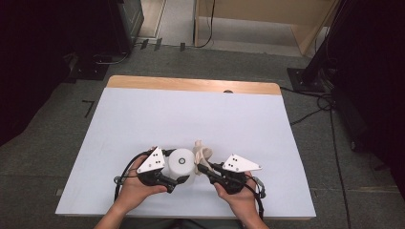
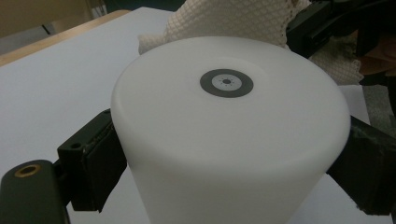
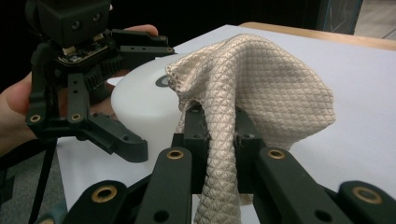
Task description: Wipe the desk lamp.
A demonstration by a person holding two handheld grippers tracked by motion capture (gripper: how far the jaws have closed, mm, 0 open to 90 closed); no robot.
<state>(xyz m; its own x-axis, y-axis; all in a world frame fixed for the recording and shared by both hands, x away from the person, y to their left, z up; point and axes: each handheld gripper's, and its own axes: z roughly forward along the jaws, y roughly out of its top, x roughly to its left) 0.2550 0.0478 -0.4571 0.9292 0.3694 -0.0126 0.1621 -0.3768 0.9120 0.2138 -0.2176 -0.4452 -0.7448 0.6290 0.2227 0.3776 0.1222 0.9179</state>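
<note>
Gripping white cylinder (image 2: 229, 135) at near table (image 1: 143, 119) edge: left gripper (image 1: 177, 181) jaws clamping its smooth sides, likely slippery, rigid. Right gripper (image 3: 219, 135) jaws pinching beige mesh cloth (image 3: 261, 88) just beside cylinder; soft, light, draping limply; bunched fold probably giving surest hold.

cylinder (image 1: 182, 162) on table (image 1: 143, 119) near front edge, cloth (image 1: 202, 152) just right, seemingly touching it

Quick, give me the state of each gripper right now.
Left gripper: closed on the white cylinder, one pad against each side.
Right gripper: shut on the beige mesh cloth, pinched between its jaws.
</note>
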